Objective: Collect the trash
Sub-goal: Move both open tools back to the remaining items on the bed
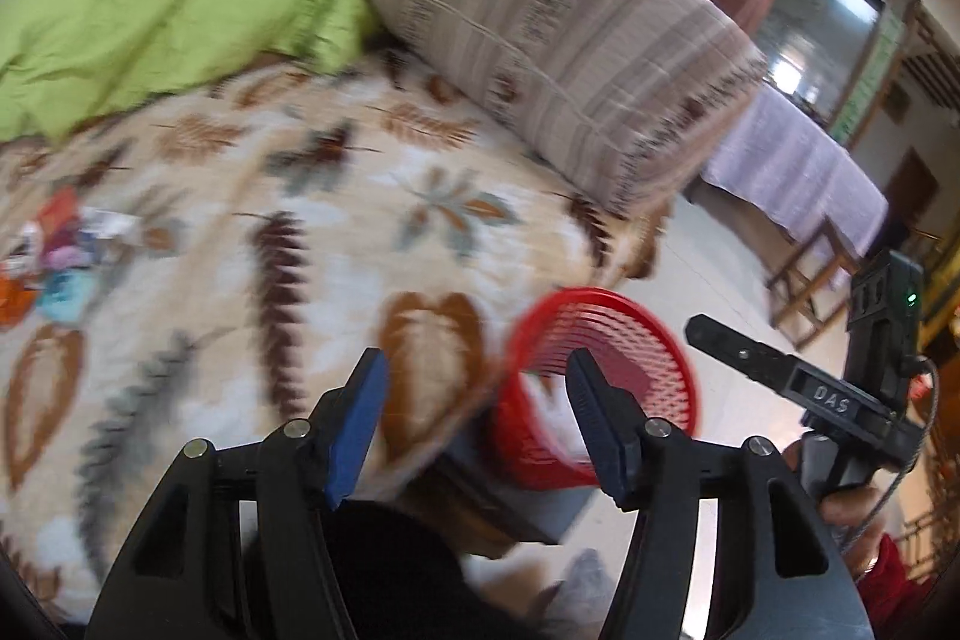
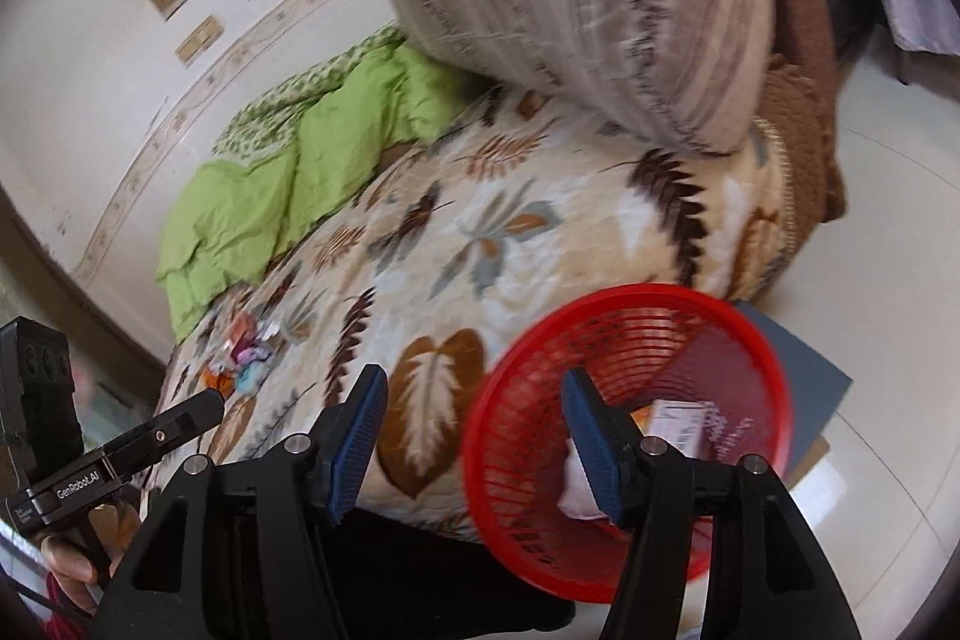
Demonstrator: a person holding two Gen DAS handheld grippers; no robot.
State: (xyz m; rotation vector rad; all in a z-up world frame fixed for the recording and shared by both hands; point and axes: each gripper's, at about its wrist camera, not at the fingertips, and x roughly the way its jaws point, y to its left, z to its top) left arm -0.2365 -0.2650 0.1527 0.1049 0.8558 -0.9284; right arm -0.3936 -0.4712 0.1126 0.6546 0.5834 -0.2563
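Right wrist view: both tools, left tool and right tool, gape wide and carry nothing. The trash pile lies at the frame's lower left on the leaf-print bedspread; the red mesh basket, lower right, already holds some paper. Judged step: reaching for the next piece; next, travel left and close on 1 wrapper.

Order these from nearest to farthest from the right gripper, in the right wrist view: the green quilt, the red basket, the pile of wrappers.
1. Red basket, right beside the right gripper, off the bed's edge.
2. Pile of wrappers, left, on the bed.
3. Green quilt, upper left, near the wall.
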